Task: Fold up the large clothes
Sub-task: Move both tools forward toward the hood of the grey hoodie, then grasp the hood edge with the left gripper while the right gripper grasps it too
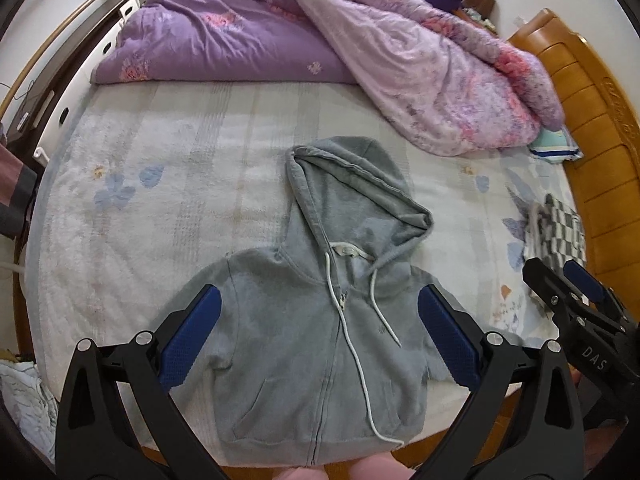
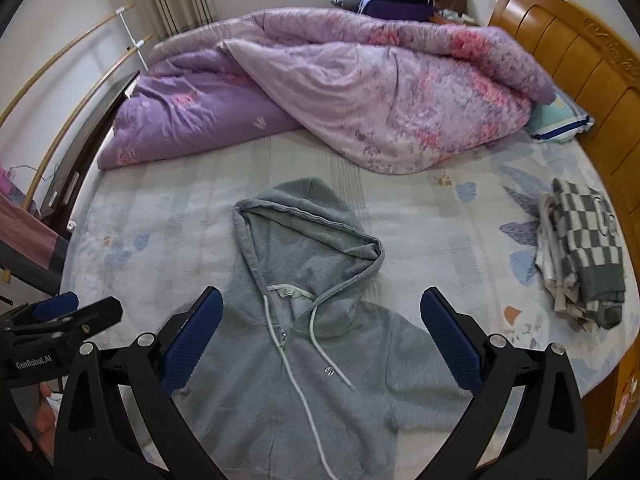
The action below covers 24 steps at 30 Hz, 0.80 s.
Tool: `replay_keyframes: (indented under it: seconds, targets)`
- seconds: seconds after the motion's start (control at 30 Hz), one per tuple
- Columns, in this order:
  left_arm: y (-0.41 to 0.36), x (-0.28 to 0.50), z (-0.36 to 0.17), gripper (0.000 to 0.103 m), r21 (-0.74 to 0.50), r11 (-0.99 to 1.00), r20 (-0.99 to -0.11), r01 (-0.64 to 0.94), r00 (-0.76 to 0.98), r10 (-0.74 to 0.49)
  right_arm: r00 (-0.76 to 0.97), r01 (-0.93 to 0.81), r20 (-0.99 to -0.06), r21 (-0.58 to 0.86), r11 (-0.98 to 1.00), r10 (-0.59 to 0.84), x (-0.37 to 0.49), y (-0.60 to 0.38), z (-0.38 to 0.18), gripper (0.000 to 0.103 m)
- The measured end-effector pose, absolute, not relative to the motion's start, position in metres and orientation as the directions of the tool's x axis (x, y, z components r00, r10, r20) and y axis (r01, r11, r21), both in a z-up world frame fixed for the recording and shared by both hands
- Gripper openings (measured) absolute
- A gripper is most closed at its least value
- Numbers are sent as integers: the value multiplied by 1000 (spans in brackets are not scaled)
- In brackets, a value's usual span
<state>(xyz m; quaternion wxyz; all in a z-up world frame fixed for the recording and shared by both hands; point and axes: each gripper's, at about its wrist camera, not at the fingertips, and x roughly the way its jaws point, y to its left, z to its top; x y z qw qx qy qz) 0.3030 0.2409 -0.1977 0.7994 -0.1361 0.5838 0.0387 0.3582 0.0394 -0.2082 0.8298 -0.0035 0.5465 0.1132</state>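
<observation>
Both grippers hang wide apart, holding nothing: the left gripper (image 1: 318, 338) and right gripper (image 2: 322, 338) sit side by side over the hoodie (image 1: 320, 332). It lies flat on the bed (image 1: 160, 184), long axis toward 12 o'clock, hood farthest; neither looks nearer.

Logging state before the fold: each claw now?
Left claw: open, holding nothing, above the grey hoodie.
Right claw: open, holding nothing.
</observation>
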Motion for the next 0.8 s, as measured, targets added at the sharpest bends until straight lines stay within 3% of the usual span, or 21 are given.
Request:
replay_keyframes:
  seconds: [0.23, 0.43, 0.5, 0.7, 0.8]
  targets:
    - [244, 366, -258, 98, -149, 962, -962, -227, 257, -89, 320, -196, -926, 141, 971, 199, 420, 23, -265, 95]
    - [251, 437, -338, 98, -101, 978, -982, -182, 176, -69, 129, -210, -936, 297, 931, 328, 484, 28, -356, 95]
    - [253, 460, -367, 98, -77, 983, -988, -164, 142, -53, 77, -223, -950, 278, 934, 301, 504, 36, -384, 85]
    - [257, 520, -428, 98, -90, 991, -988, -96, 131, -77, -9, -255, -961, 270, 929, 277, 548, 54, -445, 84]
    - [258, 542, -454, 98, -159, 986, -983, -40, 94, -155, -14, -287, -971, 231, 930, 237, 563, 62, -468, 84]
